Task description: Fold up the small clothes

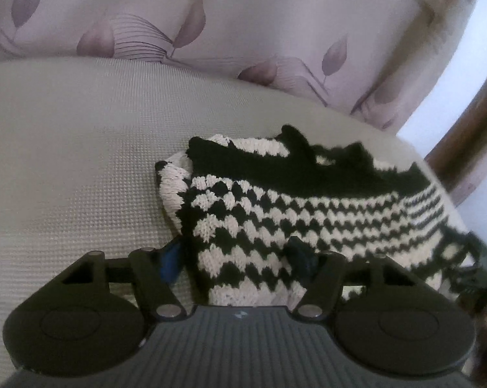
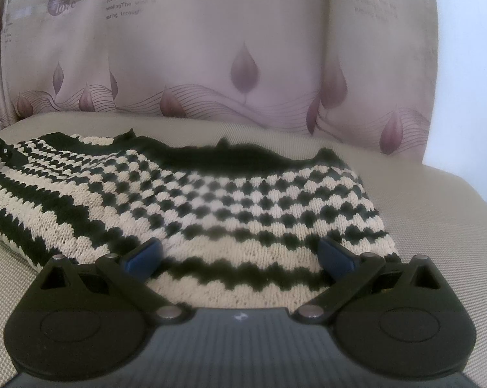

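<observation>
While the black-and-cream knitted garment [image 1: 291, 207] lies in a loose heap on the beige woven seat cushion [image 1: 65, 168], the left gripper [image 1: 240, 258] sits over its near corner with the jaws partly open and the knit bunched between the blue pads; whether they actually press on it I cannot tell. The right gripper [image 2: 240, 258] straddles the near hem of the same garment [image 2: 211, 200] with its jaws wide apart and nothing held. The likely trouble is a shallow bite: a thick, stretchy knit could slip out of the left pads on lifting, or they may catch only the top layer, so the piece would drag and twist instead of folding cleanly. Loose yarn loops could also snag on a finger. The soft, textured cushion gives under pressure, which may make it hard to slide a finger beneath the hem. Behind stands a sofa back in pale lilac fabric [image 2: 211, 64] printed with leaves and lettering, beside a white wall [image 2: 469, 64].
</observation>
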The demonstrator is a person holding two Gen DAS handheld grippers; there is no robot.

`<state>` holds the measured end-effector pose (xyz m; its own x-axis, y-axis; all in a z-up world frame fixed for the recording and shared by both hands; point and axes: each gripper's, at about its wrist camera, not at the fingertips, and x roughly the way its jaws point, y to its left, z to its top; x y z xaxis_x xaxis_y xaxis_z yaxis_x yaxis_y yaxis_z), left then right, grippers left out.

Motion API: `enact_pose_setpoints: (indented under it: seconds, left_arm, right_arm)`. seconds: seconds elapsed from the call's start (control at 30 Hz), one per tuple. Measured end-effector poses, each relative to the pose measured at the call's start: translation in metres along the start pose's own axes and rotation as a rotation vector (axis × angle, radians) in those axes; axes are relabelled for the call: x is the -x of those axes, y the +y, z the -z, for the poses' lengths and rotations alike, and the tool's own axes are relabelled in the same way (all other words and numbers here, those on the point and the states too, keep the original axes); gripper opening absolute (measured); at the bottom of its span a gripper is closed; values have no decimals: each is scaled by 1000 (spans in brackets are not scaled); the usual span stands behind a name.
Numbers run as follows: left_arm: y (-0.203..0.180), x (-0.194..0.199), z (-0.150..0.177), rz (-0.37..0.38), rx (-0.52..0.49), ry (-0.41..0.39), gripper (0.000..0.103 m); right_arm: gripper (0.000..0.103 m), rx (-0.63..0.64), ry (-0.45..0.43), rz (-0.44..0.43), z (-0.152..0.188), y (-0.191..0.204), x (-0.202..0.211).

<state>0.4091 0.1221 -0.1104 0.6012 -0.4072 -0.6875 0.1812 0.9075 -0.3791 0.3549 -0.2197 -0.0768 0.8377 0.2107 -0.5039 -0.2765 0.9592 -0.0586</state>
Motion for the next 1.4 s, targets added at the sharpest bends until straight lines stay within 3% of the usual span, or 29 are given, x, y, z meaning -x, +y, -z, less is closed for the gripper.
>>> enact_pose_setpoints:
  seconds: [0.03, 0.13, 0.17, 0.27, 0.5, 0.6, 0.8, 0.9, 1.0, 1.13, 1.2, 1.27, 1.37, 1.4]
  left_arm:
    - [-1, -1, -1, -1, -4, 0, 61]
    - [-4, -7, -2, 15, 24, -4, 35]
    - [-8, -9, -3, 20, 30, -4, 32]
    - [-26, -7, -6, -20, 41, -50, 29]
    - [-72, 15, -21, 26, 226, -85, 28]
    - [-109, 18, -28, 61, 246, -88, 26]
    - [-179, 4, -29, 160, 236, -86, 16]
    - [-199, -21, -17, 221, 244, -53, 15]
    - [-198, -45, -3, 361, 280, -38, 11]
    - [-192, -34, 13, 438, 283, -142, 11]
    - [-188, -10, 18, 431, 244, -228, 17]
    - [-184, 16, 24, 372, 169, -305, 44]
    - [-181, 38, 36, 275, 64, -372, 72]
    - [-179, 42, 42, 223, 36, -397, 75]
  right_arm:
    - [103, 2, -1, 1, 0, 0, 0]
    - [103, 5, -1, 3, 0, 1, 0]
    - [103, 4, -1, 1, 0, 1, 0]
    - [103, -7, -1, -6, 0, 0, 0]
    - [103, -68, -14, -73, 0, -11, 5]
    - [103, -140, -47, -176, 0, -24, 13]
    - [103, -577, -167, -487, 2, -77, 28]
    - [103, -686, -151, -601, 2, -84, 23]
    - [103, -794, -84, -713, 5, -86, 6]
    - [103, -870, -37, -754, 9, -86, -9]
    - [103, -868, -35, -748, 6, -86, -10]
    - [103, -866, -27, -742, 3, -86, -10]
    - [103, -868, -9, -765, -1, -86, -16]
    - [103, -867, -1, -775, -3, -84, -19]
